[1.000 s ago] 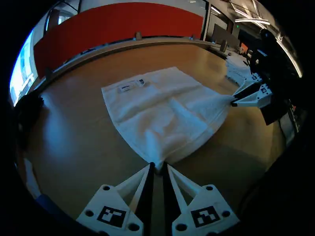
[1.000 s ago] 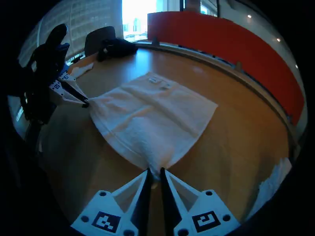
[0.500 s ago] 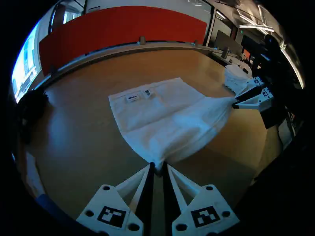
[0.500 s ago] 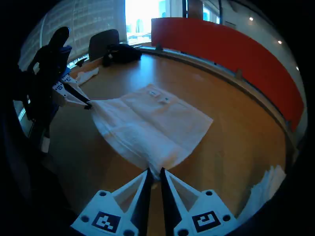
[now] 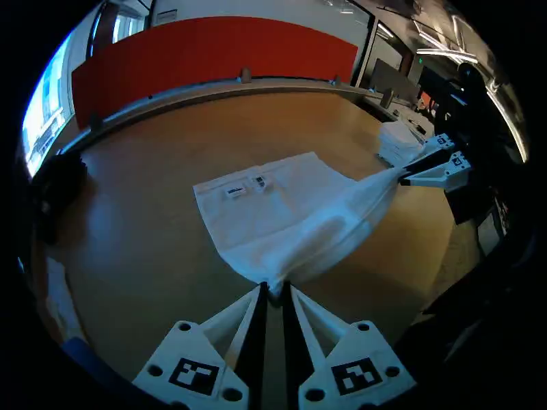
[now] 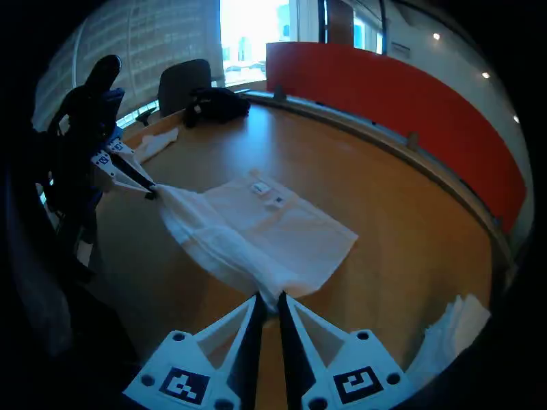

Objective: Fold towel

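On the counter [image 5: 150, 225], on the side away from the red partition [image 5: 205, 55], a white towel [image 5: 287, 205] lies half raised. The edge nearer the partition rests flat, with two small labels [image 5: 246, 186] showing on top close to that edge. The opposite edge is lifted off the wood and stretched between the two tools.

The left gripper [image 5: 273, 290] has its jaws clenched on one lifted corner, the cloth bunched to a point between the tips. The right gripper [image 6: 269, 297] is pinched on the other lifted corner in the same way.

The flat edge and the taut held edge both run roughly parallel to the partition, so the fold would carry the near edge toward it. With half the cloth in the air, I cannot tell which side is the longer.

It looks light, soft terry: it sags between the corners and will drape rather than hold shape. The corners seem the right places to hold, kept apart so the edge stays straight.

A stack of folded towels [image 5: 396, 140] sits further along the partition, well apart from this one.
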A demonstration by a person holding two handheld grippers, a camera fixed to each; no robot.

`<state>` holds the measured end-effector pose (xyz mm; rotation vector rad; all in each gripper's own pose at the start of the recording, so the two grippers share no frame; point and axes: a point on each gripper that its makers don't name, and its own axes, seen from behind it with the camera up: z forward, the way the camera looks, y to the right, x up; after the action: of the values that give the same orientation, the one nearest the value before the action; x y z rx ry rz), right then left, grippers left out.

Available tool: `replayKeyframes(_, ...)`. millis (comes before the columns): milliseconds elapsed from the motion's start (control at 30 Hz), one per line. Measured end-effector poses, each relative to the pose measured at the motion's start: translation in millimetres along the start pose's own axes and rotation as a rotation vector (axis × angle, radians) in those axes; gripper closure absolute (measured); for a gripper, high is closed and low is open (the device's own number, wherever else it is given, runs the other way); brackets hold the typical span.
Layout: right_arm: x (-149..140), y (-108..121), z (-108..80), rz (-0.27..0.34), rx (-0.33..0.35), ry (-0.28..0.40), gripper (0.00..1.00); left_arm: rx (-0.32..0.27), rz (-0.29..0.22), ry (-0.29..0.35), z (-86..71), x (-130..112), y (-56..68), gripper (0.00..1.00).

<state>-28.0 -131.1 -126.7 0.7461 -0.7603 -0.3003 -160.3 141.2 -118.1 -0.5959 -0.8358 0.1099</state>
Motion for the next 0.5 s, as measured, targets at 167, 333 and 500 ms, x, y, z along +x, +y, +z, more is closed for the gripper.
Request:
replayKeyframes(167, 4, -3, -8.5, -0.007, 0.007, -0.002, 0.84, -0.008, -0.004, 0.003, -9.4, 4, 5.0, 0.85)
replayKeyframes(333, 6, -7, -15.2, -0.013, 0.015, -0.004, 0.84, -0.015, -0.007, 0.002, -17.1, 6, 9.0, 0.85)
replayKeyframes(500, 8, -12, -21.4, -0.016, 0.026, -0.005, 0.84, -0.021, -0.009, 0.0, -23.3, 6, 12.5, 0.85)
